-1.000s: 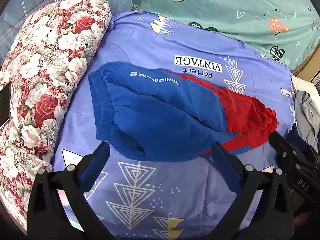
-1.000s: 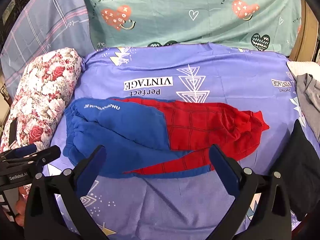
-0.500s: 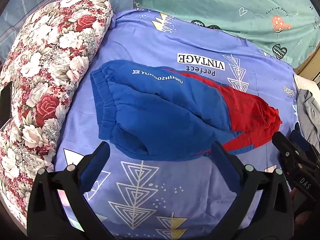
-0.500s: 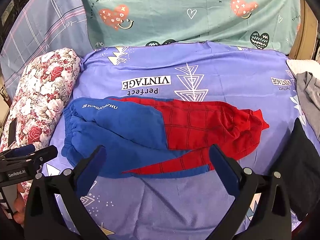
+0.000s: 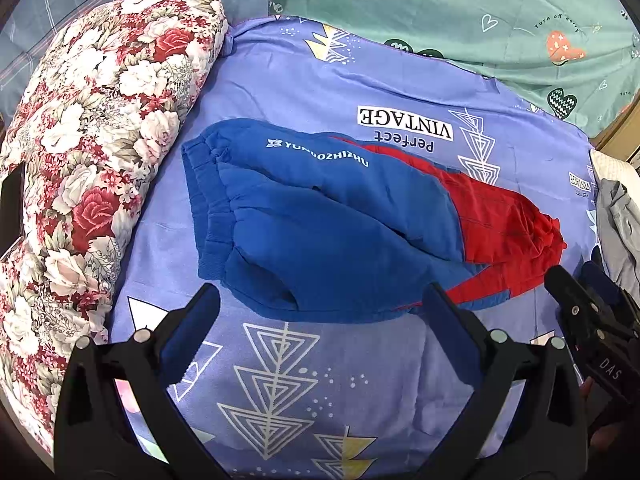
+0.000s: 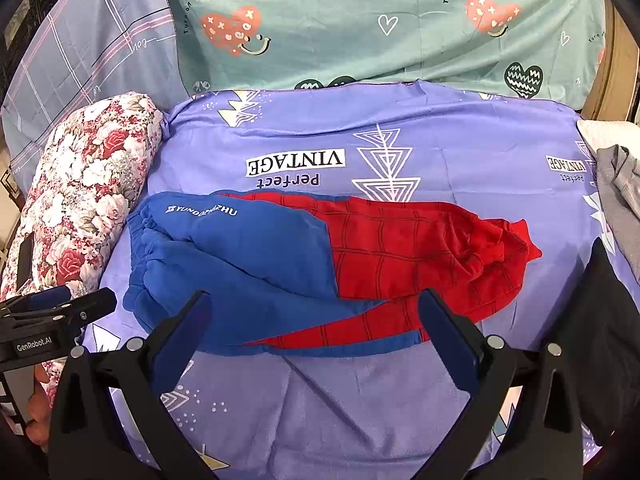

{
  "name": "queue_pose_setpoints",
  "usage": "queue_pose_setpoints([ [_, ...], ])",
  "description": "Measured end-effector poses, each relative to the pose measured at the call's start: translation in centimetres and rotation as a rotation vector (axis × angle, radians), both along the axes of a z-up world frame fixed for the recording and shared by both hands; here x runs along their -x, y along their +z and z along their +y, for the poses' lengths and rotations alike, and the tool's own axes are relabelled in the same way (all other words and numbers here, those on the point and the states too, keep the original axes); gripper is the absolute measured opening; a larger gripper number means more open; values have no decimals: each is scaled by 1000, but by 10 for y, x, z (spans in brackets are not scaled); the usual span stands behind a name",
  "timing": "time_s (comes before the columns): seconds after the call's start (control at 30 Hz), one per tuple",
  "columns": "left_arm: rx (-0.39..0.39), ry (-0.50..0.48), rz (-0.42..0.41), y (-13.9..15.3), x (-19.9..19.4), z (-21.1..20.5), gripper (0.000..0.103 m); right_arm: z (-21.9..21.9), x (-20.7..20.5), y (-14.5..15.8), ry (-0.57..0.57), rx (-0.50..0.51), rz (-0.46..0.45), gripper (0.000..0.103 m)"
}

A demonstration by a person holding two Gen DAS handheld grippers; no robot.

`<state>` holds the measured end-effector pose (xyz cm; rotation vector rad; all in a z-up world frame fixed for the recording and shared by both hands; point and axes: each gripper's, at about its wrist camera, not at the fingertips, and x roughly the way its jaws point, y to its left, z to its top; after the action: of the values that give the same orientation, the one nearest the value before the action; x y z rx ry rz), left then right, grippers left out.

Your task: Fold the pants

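The left gripper has drawn slightly back since a second ago, jaws wide and empty, waistband at its 11 o'clock. The pants lie lengthwise-folded on the purple sheet, unmoved. The right gripper hovers wide; a crosswise fold likely remains.

The pants are soft matt cloth, thick and fleecy-looking in the blue part, with a ribbed waistband at the left. The purple sheet under them is smooth thin cloth, lightly creased. The floral quilt on the left looks padded. Both grippers are matt black plastic with blue pads and small metal screws.
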<state>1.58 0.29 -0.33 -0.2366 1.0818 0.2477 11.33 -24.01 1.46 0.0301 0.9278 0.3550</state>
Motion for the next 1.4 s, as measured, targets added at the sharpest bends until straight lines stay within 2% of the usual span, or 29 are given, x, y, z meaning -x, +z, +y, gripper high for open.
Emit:
queue_pose_setpoints([
  [0.13,10,2,14,-6,-2,3,101,-2,-5,-8,11,6,15,102],
  [0.2,23,8,38,-21,-6,9,101,-7,-12,-22,23,31,32,102],
  [0.3,31,60,110,-49,-10,24,101,-32,-32,-59,-15,153,87,102],
  [0.4,56,110,142,-70,-10,40,101,-64,-49,-80,-71,206,100,102],
  [0.53,32,96,168,-89,-20,45,101,-102,-86,-98,-121,274,78,102],
  [0.63,-20,81,191,-109,-32,46,101,-114,-113,-102,-87,268,51,102],
  [0.7,-42,73,195,-121,-41,47,101,-116,-128,-99,-53,258,40,98],
  [0.8,-58,85,229,-136,-50,49,101,-112,-153,-105,35,276,49,86],
  [0.87,-30,90,253,-143,-54,52,101,-109,-167,-117,93,303,104,69],
  [0.93,-34,112,243,-143,-55,55,101,-109,-176,-132,133,333,153,61],
  [1.03,-28,124,251,-143,-52,60,101,-113,-183,-141,170,312,183,33],
  [1.07,-34,128,254,-143,-51,61,101,-115,-185,-140,186,278,193,23],
  [1.13,-49,136,257,-142,-48,62,101,-121,-188,-132,223,237,195,19],
  [1.2,-62,149,256,-141,-45,65,101,-128,-191,-110,227,201,139,17],
  [1.33,-90,179,256,-134,-35,76,101,-148,-218,-50,159,115,-20,17],
  [1.4,-94,203,248,-128,-30,80,101,-149,-236,-35,140,128,-65,17],
])
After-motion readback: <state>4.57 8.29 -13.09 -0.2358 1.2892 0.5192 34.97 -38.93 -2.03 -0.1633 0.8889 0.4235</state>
